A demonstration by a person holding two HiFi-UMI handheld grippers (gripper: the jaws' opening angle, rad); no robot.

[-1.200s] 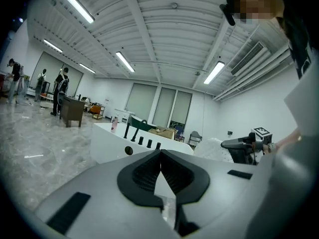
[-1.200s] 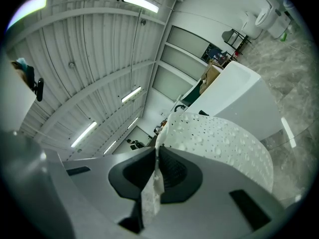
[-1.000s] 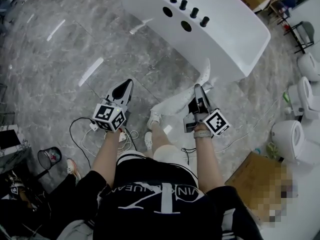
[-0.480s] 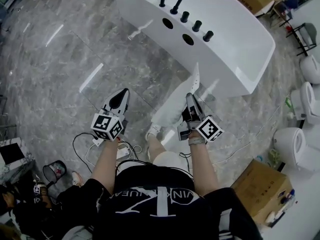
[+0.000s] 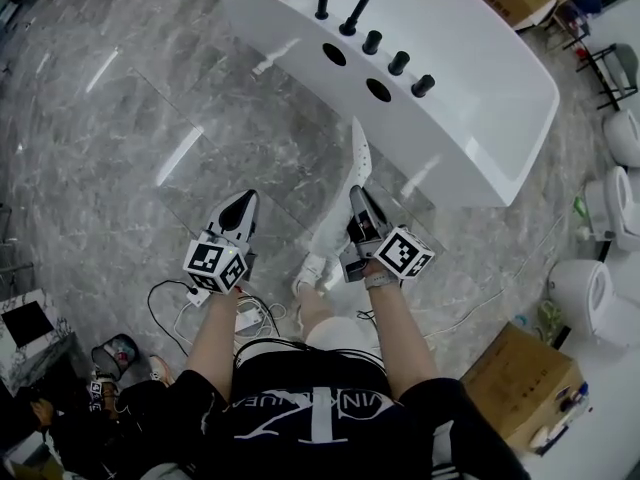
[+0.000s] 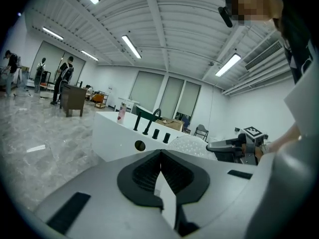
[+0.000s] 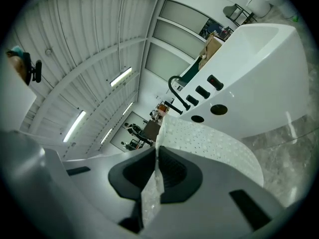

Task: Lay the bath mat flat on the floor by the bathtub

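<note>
**tubfan22:** So where's the white dotted rubber bath mat right now, down or not?

**mat_watcher:** Nope, not flat. It's up in the air, pinched by the right hand-held gripper. From the head view you see it almost edge-on, a thin white strip sticking up past the jaws towards the white freestanding bathtub. The rest droops back towards the person's legs. Can't tell if the low end touches the grey marble tile floor. It hangs over the floor just in front of the tub's side wall.

**tubfan22:** And the grip itself?

**mat_watcher:** In the right gripper view the black pads are clamped tight on the mat's edge. The sheet curves away out front, with some of it poking back behind the pads too. The tub fills the background there, with its curved black tap and row of black knobs.

**tubfan22:** Left one doing anything?

**mat_watcher:** The left hand-held gripper is off to the side of the mat and apart from it, pointing at bare floor. Its own view shows the jaws pressed together. There's a plain white sliver behind the pads, and I can't tell what that is. From that view you can see the mat bulging beside the right gripper, with the tub behind.

**tubfan22:** Anything else around?

**mat_watcher:** White cables on the floor by the feet, and a cardboard box off to the right.
</note>
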